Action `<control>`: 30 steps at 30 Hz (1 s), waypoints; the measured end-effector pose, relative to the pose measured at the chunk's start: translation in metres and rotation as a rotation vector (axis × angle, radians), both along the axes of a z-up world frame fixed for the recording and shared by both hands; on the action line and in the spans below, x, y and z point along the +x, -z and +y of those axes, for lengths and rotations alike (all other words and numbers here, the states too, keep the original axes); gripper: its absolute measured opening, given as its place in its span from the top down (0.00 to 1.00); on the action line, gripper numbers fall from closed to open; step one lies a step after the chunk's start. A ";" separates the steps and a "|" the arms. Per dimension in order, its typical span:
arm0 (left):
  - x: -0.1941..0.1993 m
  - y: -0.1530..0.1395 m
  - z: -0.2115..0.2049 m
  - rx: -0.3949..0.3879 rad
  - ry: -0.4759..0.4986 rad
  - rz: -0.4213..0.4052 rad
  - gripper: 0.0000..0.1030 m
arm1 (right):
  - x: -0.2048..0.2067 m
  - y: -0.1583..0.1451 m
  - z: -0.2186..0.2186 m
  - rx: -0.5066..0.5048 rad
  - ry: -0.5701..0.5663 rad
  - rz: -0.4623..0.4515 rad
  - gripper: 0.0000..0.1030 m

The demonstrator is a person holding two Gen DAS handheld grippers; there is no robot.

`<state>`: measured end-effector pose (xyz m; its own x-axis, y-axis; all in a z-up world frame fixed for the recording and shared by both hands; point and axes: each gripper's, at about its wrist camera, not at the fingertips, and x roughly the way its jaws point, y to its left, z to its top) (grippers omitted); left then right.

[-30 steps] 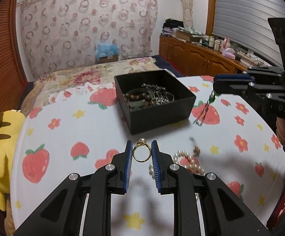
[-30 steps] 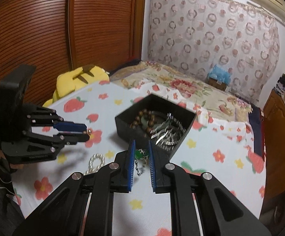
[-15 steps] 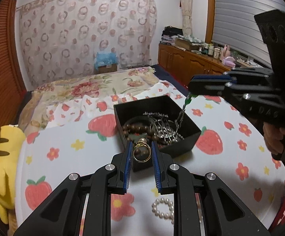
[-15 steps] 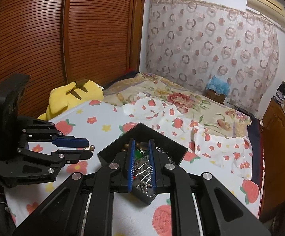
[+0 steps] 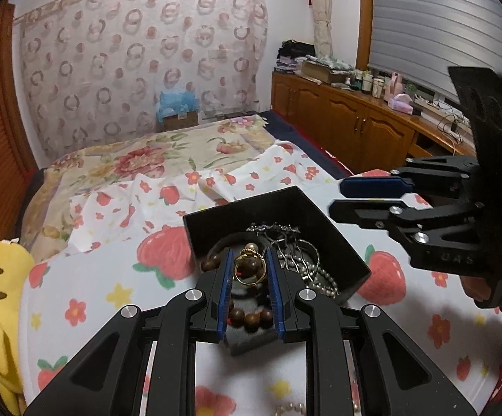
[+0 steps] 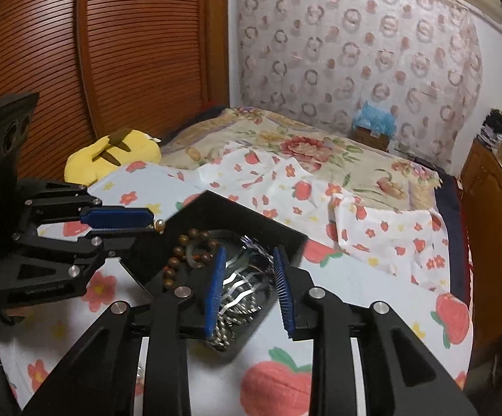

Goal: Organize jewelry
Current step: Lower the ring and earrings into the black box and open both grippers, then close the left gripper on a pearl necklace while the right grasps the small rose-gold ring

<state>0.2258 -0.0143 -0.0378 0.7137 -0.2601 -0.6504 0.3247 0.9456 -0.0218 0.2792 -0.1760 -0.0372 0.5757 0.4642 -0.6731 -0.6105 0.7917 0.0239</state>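
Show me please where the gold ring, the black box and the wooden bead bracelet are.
gold ring (image 5: 249, 270): left wrist view, on its band, between the pads.
black box (image 5: 349, 248): left wrist view, on its right inner wall.
wooden bead bracelet (image 6: 174, 260): right wrist view, on one brown bead.

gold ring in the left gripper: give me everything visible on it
The gold ring is a thin, shiny yellow-metal band topped by a small pearl-like bead on a gold setting. It stands upright, bead uppermost, clamped on both sides by the blue pads of the left gripper. It hangs over the open black box, above the brown wooden beads, touching nothing but the pads. From the right wrist view only its bead tip shows at the fingers.
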 end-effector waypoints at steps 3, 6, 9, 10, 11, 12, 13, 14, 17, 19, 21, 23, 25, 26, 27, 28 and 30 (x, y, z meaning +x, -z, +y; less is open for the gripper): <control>0.009 0.003 -0.004 0.003 0.001 0.008 0.82 | -0.003 0.007 -0.009 -0.002 0.020 0.008 0.70; 0.013 0.004 -0.005 -0.002 0.002 0.011 0.68 | -0.008 0.014 -0.016 -0.004 0.031 0.015 0.70; 0.010 0.003 -0.004 -0.007 0.003 0.004 0.65 | -0.019 0.017 -0.022 0.007 0.035 0.020 0.70; 0.010 0.002 -0.004 -0.008 0.001 0.004 0.65 | -0.023 0.017 -0.023 0.010 0.032 0.021 0.70; 0.007 0.001 -0.003 -0.012 -0.001 0.003 0.64 | -0.029 0.018 -0.024 0.013 0.025 0.022 0.70; 0.003 0.001 -0.002 -0.018 -0.003 0.001 0.62 | -0.033 0.018 -0.024 0.014 0.020 0.023 0.70; -0.002 0.001 0.001 -0.022 -0.005 0.000 0.58 | -0.039 0.018 -0.023 0.015 0.015 0.024 0.70; -0.006 0.001 0.003 -0.026 -0.008 -0.002 0.57 | -0.043 0.018 -0.023 0.018 0.008 0.027 0.70; -0.021 0.007 0.008 -0.022 -0.007 0.014 0.56 | -0.060 0.022 -0.019 0.021 -0.022 0.042 0.70; -0.031 0.012 0.011 -0.011 -0.002 0.024 0.49 | -0.070 0.027 -0.014 0.018 -0.041 0.058 0.70; -0.040 0.017 0.015 0.003 -0.002 0.034 0.49 | -0.079 0.034 -0.009 0.019 -0.059 0.078 0.70; -0.048 0.025 0.019 0.018 -0.006 0.051 0.49 | -0.085 0.042 -0.002 0.013 -0.078 0.102 0.70; -0.056 0.033 0.022 0.027 -0.010 0.070 0.49 | -0.091 0.049 0.004 0.006 -0.093 0.118 0.70; -0.059 0.037 0.023 0.030 -0.011 0.079 0.49 | -0.094 0.053 0.008 -0.001 -0.105 0.128 0.70; -0.061 0.040 0.024 0.031 -0.012 0.090 0.49 | -0.095 0.054 0.009 -0.004 -0.112 0.132 0.70; -0.064 0.043 0.025 0.031 -0.012 0.098 0.48 | -0.097 0.056 0.012 -0.009 -0.120 0.137 0.70; -0.068 0.048 0.026 0.031 -0.009 0.115 0.48 | -0.100 0.061 0.016 -0.021 -0.132 0.149 0.70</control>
